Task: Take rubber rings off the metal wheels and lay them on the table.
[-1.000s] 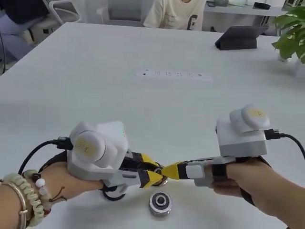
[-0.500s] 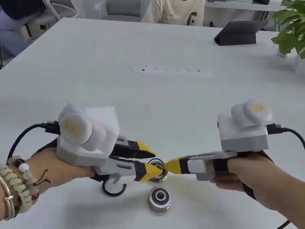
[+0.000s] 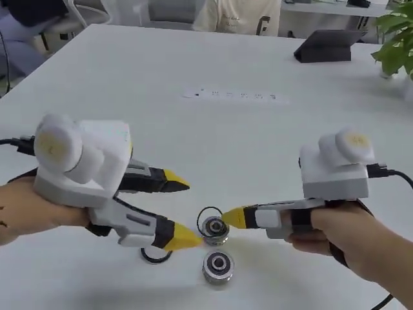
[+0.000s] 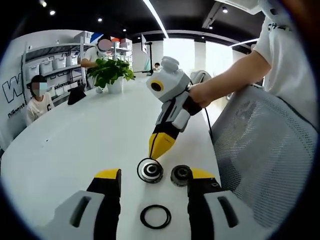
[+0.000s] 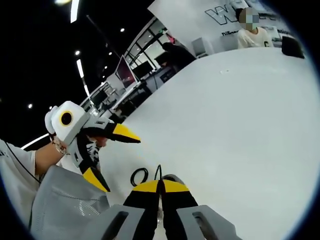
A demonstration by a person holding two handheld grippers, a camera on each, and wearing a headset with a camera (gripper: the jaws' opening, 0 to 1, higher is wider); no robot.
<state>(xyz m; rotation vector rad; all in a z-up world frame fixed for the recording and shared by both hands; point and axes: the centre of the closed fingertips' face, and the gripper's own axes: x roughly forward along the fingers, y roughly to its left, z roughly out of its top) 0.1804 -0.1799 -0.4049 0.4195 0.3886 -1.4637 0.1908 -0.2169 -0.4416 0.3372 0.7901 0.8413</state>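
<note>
My right tongs (image 3: 227, 217) were closed on the thin rubber ring (image 3: 201, 213), half off the metal wheel (image 3: 215, 228) near the table's (image 3: 226, 142) front edge. My left tongs (image 3: 193, 213) stood wide. The ring seemed soft and stretchy, best pinched at its rim.

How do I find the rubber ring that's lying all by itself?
On the white table, find the two metal wheels. Beside them, under the left tool, lies a thin black rubber ring. It's flat with nothing inside, while the second ring is pinched by the right tool.

White table (image 3: 193, 58), two metal wheels (image 3: 217, 265), loose rubber ring (image 4: 156, 227), dark tablet (image 3: 329, 46)
</note>
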